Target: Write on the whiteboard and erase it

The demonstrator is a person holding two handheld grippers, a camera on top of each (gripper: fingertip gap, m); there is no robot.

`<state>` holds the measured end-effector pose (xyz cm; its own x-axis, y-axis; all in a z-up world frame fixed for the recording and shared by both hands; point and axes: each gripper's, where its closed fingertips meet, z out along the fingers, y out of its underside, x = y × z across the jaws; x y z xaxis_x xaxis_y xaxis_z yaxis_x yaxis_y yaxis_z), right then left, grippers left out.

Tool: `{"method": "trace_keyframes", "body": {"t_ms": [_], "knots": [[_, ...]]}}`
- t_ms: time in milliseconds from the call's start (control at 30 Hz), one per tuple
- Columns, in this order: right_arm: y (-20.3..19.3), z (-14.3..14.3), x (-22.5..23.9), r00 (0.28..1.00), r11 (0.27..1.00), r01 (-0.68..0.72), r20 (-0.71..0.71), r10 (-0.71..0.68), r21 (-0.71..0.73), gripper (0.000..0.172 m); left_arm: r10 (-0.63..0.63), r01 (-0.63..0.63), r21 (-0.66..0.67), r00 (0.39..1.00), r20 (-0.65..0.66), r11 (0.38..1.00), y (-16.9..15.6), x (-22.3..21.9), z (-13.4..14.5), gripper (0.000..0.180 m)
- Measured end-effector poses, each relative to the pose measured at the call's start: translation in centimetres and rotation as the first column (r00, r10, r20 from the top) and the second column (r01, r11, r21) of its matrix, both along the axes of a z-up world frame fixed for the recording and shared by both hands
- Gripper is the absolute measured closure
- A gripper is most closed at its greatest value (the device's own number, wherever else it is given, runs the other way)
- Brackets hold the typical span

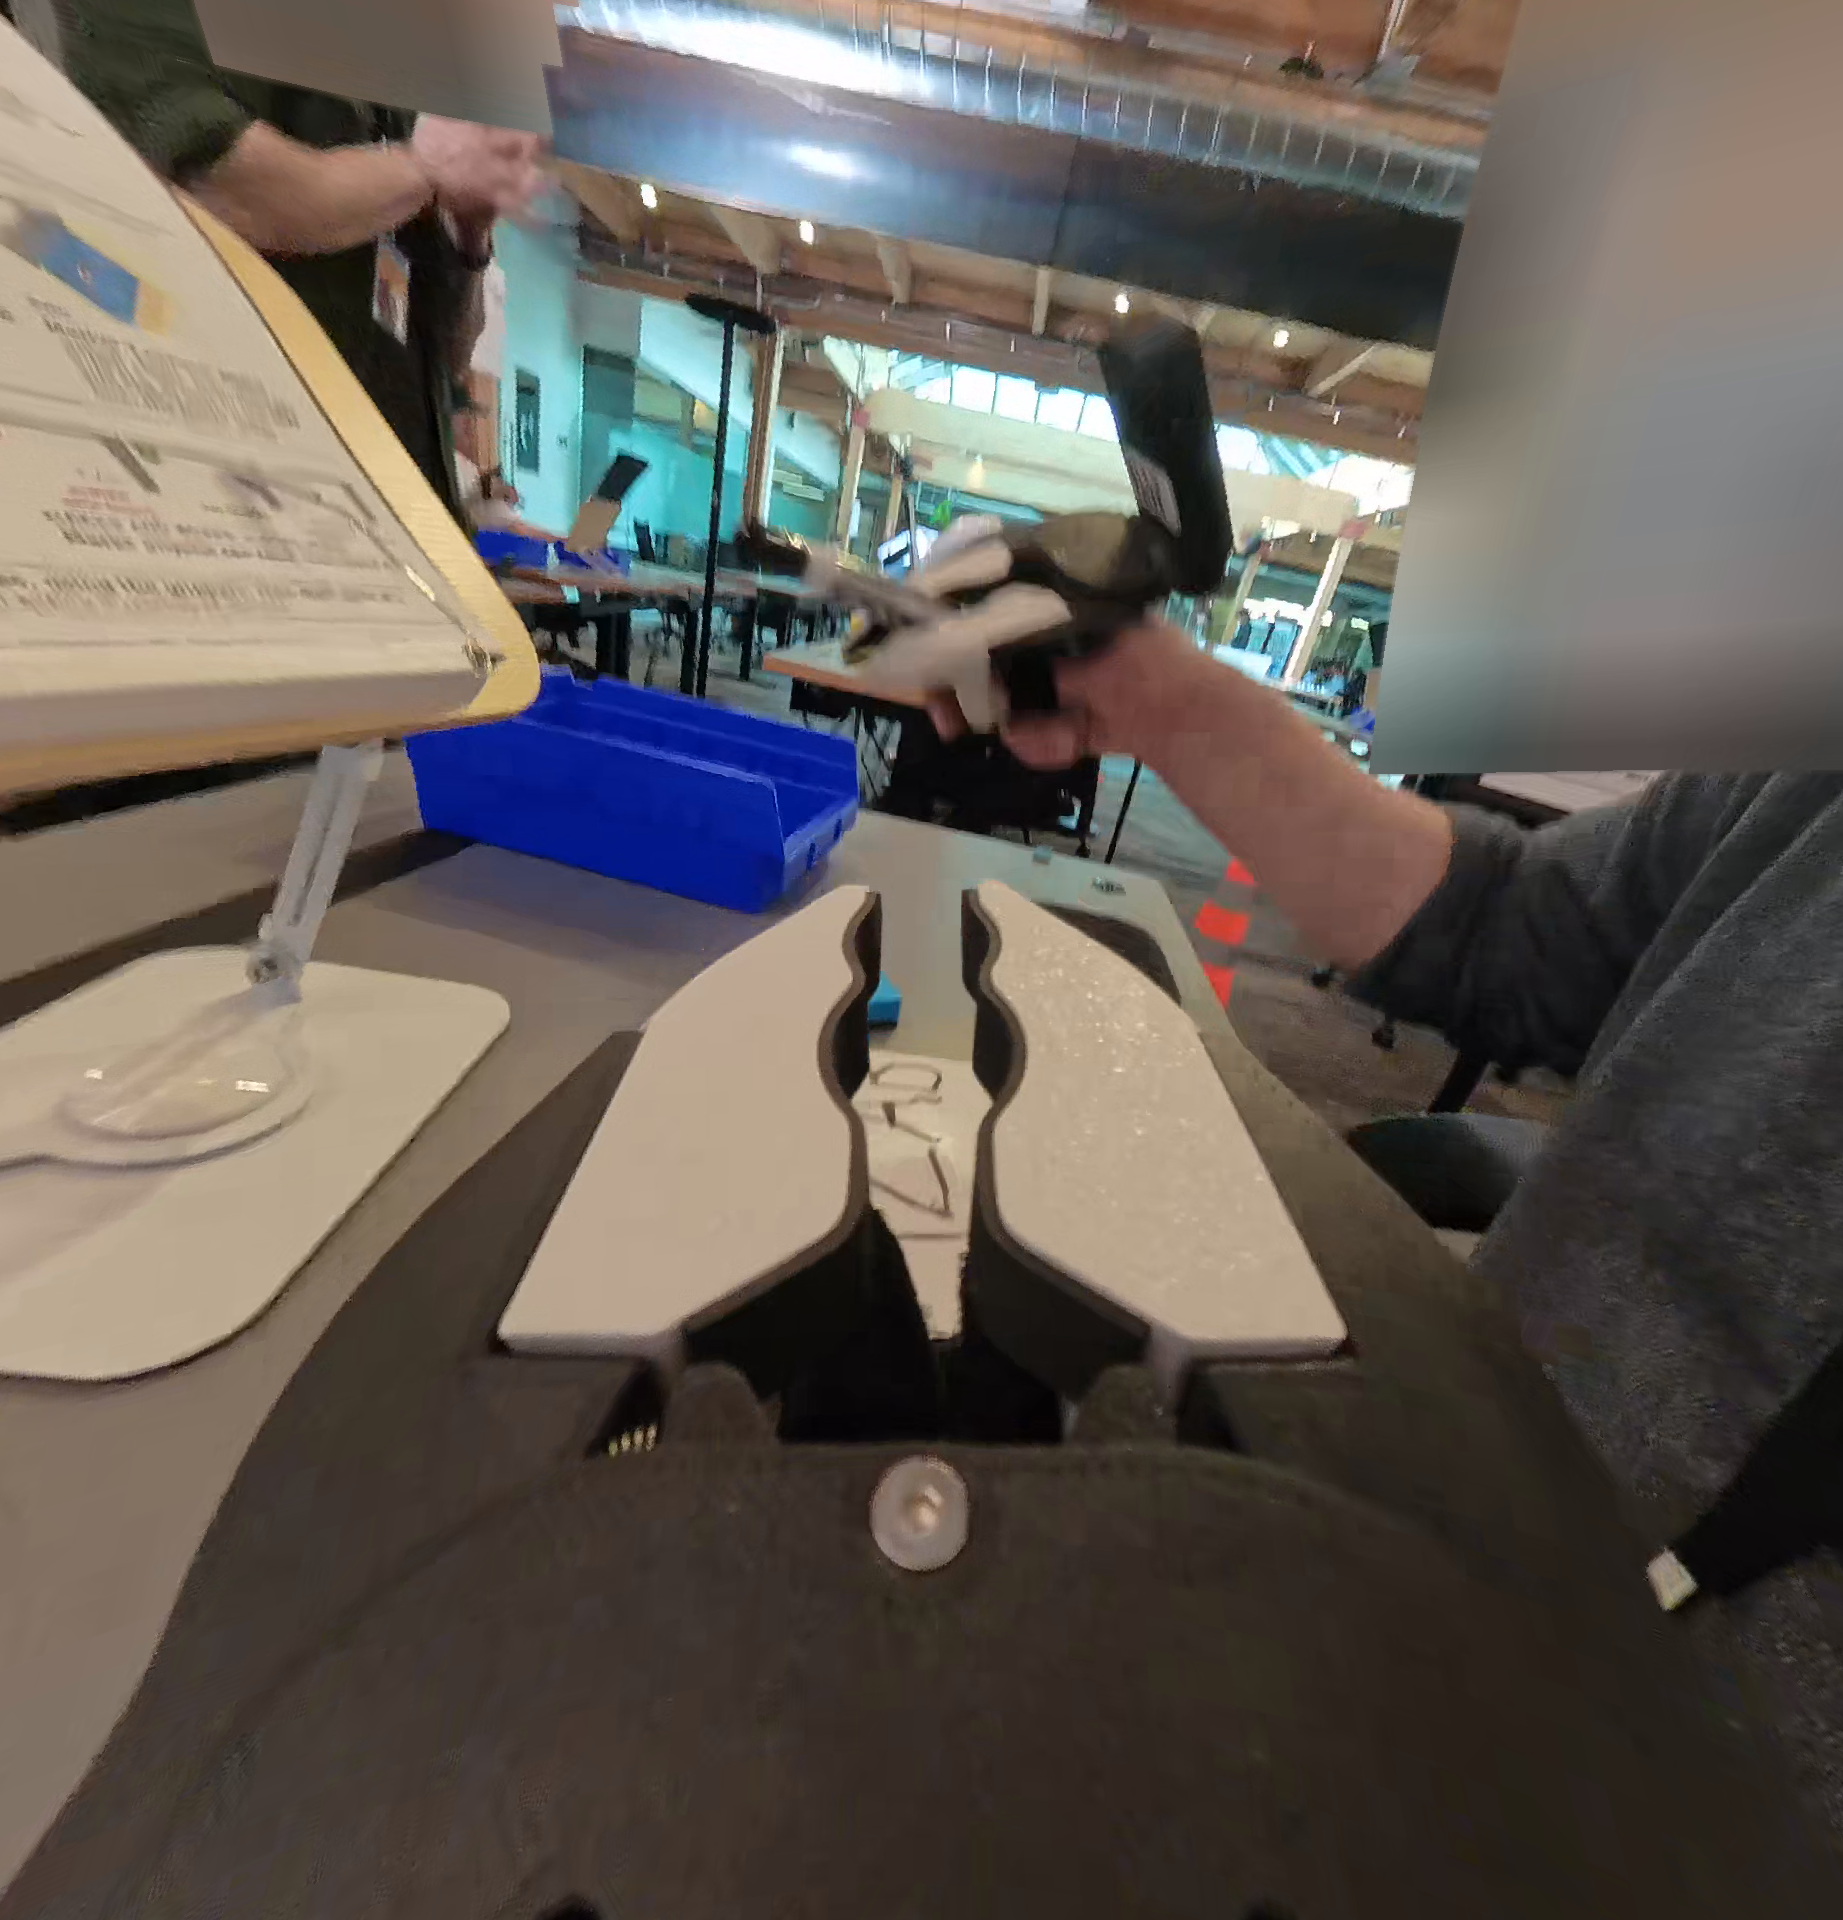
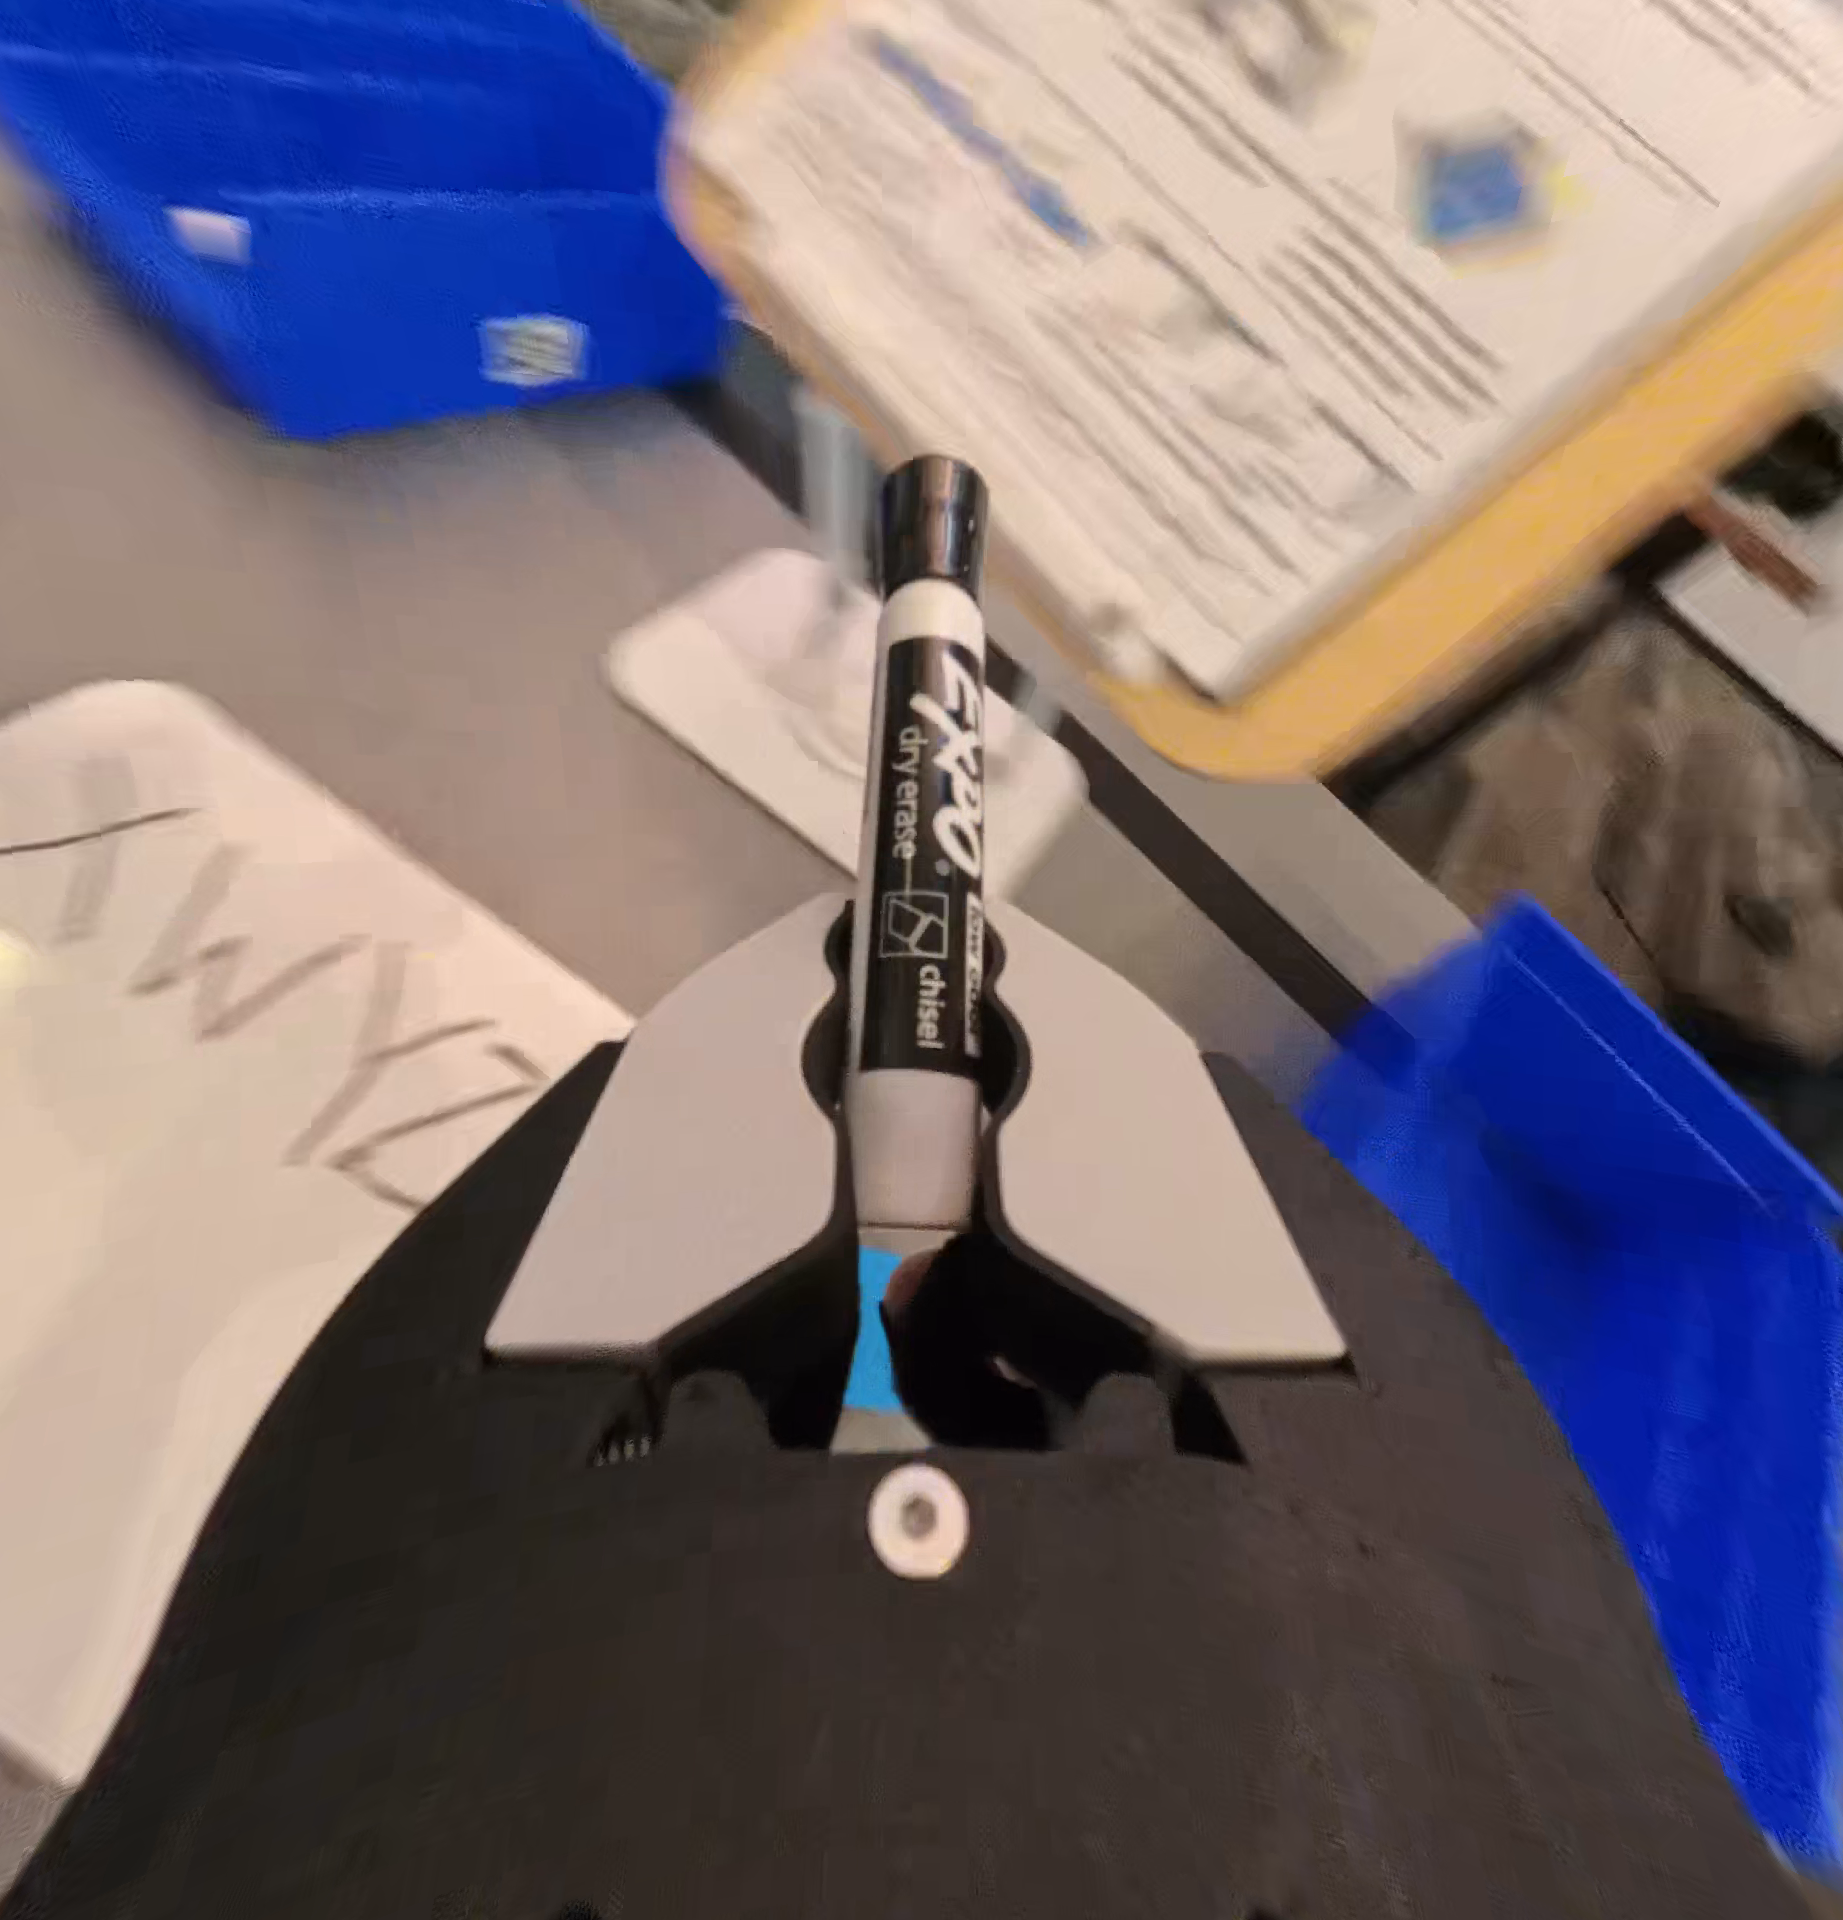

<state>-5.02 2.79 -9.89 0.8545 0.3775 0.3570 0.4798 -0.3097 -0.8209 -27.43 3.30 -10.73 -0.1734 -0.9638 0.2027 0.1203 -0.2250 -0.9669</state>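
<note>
Grey table (image 2: pixel 397 582), blue plastic bin (image 1: pixel 626 790), small white whiteboard (image 2: pixel 221 1039) with black marks lying flat.
Right gripper (image 2: pixel 917 935) clamped on black-and-white dry-erase marker (image 2: pixel 922 831), held above table; left gripper (image 1: pixel 919 914) narrowly parted, bare, over whiteboard.

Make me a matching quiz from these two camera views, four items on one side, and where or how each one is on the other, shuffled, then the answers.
Items:
1. marker
2. whiteboard
3. blue bin
4. left tongs

States:
A. open, nothing between the tips
B. clamped in the right tongs, pointing forward
C. flat on the table, with dark marks on it
D. at the far side of the table

Pairs: 1-B, 2-C, 3-D, 4-A
</note>
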Motion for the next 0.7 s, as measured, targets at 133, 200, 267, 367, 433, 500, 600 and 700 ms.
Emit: {"method": "trace_keyframes", "body": {"t_ms": [133, 200, 267, 367, 433, 500, 600, 700], "knots": [[2.4, -0.3, 12.4, 0.947, 0.939, 0.318, -0.009, -0.322, -0.131, 0.151, 0.003, -0.007, -0.047, 0.997, -0.083, 0.999, 0.5, 1.1, -2.5, 0.166], [3.7, -2.0, 16.8, 0.905, 0.886, 0.413, -0.016, -0.426, -0.213, 0.151, 0.015, -0.019, -0.037, 0.993, -0.115, 0.999, 0.7, 1.3, -3.2, 0.167], [4.9, -4.7, 20.3, 0.863, 0.826, 0.466, -0.04, -0.503, -0.318, 0.151, 0.019, -0.024, -0.036, 0.992, -0.121, 0.999, 0.7, 1.4, -3.5, 0.169], [6.6, -9.2, 23.6, 0.814, 0.737, 0.504, -0.039, -0.58, -0.449, 0.151, 0.02, -0.026, -0.045, 0.991, -0.133, 0.999, 0.8, 1.5, -4.1, 0.168], [7.2, -12.0, 24.7, 0.796, 0.679, 0.514, -0.003, -0.606, -0.524, 0.15, 0.024, -0.032, -0.049, 0.987, -0.161, 0.998, 1.0, 1.7, -4.8, 0.168], [7.7, -13.7, 25.5, 0.786, 0.636, 0.544, 0.067, -0.614, -0.547, 0.15, 0.021, -0.033, -0.064, 0.984, -0.179, 0.997, 1.3, 1.8, -5.3, 0.168], [8.2, -16.0, 25.7, 0.785, 0.584, 0.541, 0.114, -0.609, -0.606, 0.15, 0.004, -0.022, -0.087, 0.981, -0.196, 0.996, 1.3, 2.0, -5.9, 0.168], [8.1, -17.1, 25.4, 0.802, 0.558, 0.518, 0.14, -0.581, -0.648, 0.141, 0.006, -0.026, -0.089, 0.976, -0.22, 0.996, 1.4, 2.2, -6.4, 0.167]]}}
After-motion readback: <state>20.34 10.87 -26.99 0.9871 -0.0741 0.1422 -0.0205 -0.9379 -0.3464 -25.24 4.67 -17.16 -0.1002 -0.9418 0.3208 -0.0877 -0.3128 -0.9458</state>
